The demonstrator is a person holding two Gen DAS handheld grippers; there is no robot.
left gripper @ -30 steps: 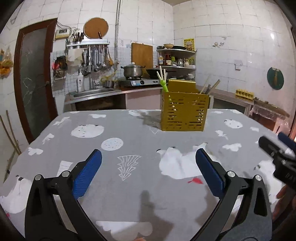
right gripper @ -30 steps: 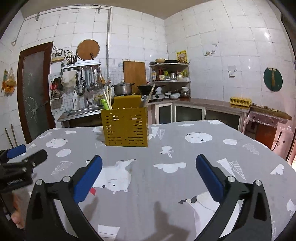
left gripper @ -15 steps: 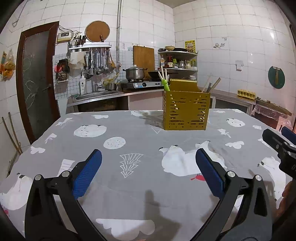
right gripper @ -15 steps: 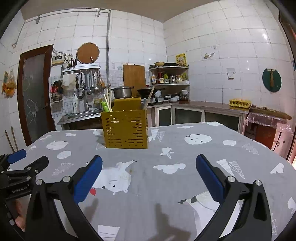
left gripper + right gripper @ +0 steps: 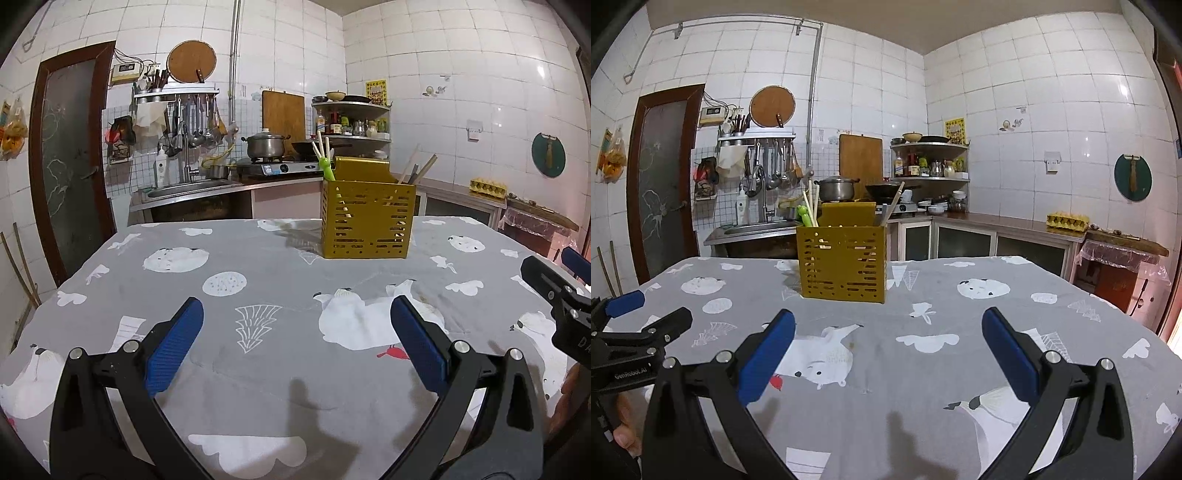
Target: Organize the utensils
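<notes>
yellow slotted caddy (image 5: 367, 219); grey animal-print tablecloth (image 5: 258, 280)

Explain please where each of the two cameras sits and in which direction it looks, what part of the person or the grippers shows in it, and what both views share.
Left wrist: sits on the left gripper, looks forward over the grey tablecloth to the yellow utensil holder; its open blue-padded fingers show, the right gripper at the right edge.
Right wrist: sits on the right gripper, faces the same holder; its open fingers show, the left gripper and a hand at left.
Shared: holder, tablecloth, kitchen wall.
</notes>
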